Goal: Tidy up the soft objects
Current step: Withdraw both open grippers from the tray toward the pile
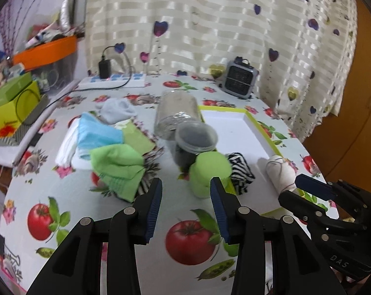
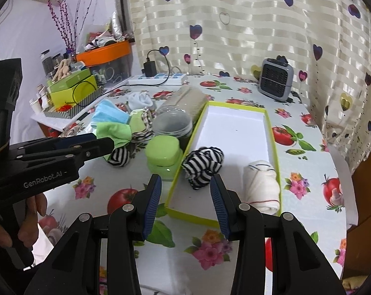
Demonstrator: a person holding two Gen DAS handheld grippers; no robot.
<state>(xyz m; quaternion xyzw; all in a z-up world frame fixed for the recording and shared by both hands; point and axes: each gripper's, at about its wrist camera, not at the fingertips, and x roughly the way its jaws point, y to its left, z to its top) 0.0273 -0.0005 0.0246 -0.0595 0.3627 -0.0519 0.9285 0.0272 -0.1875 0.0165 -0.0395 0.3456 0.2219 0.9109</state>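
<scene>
Two open grippers above a table of soft cloths, part sorted into a tray.

We hold the left gripper (image 1: 185, 205) and the right gripper (image 2: 185, 204) with jaws apart and nothing between them. In the tray (image 2: 234, 132) lie a striped sock bundle (image 2: 202, 167) and a white roll (image 2: 261, 186), apart from each other. Left of the tray a loose pile waits: a green cloth (image 1: 117, 162), a blue cloth (image 1: 97, 132), a pale sock (image 1: 116, 110), and another striped sock (image 2: 117, 157). We judge these light, limp and unbreakable; a pinch on a thick fold should hold best, since a single edge may slip or unfurl. The green-lidded jar (image 2: 163, 158) and clear jars (image 1: 175, 115) stand close by.
</scene>
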